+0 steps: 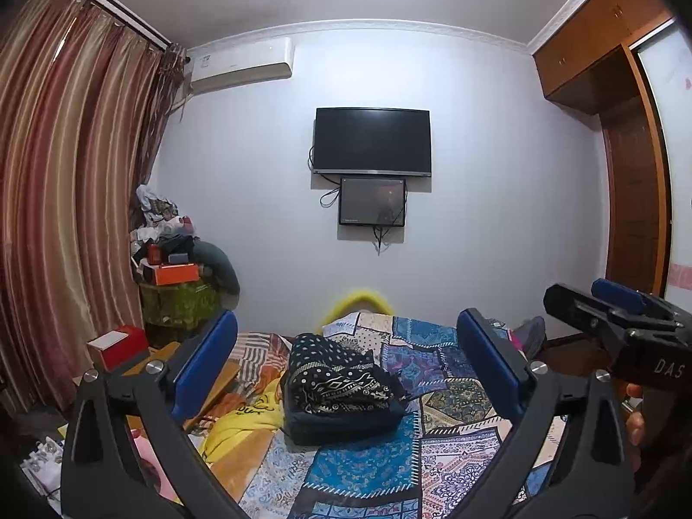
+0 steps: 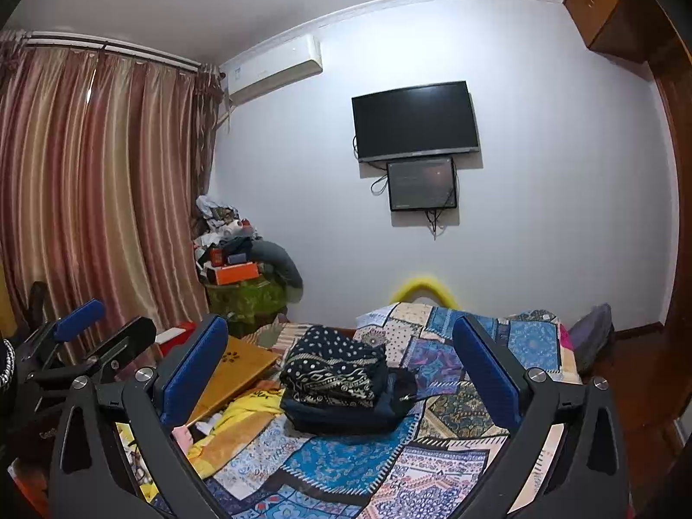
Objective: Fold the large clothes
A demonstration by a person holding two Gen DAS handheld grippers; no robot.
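While both my grippers, left gripper (image 1: 346, 363) and right gripper (image 2: 341, 359), hover with fingers wide and empty, folded dark patterned clothes (image 1: 337, 380) sit stacked on bed (image 1: 372, 467) ahead.

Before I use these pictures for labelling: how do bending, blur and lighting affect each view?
Left wrist view: fisheye bends the curtain and cupboard inward, corners go black, and the yellow hoop behind the bed is smeared. Right wrist view: same bulge and dark corners, the wall has a cool bluish cast, and the folded clothes stay sharp.
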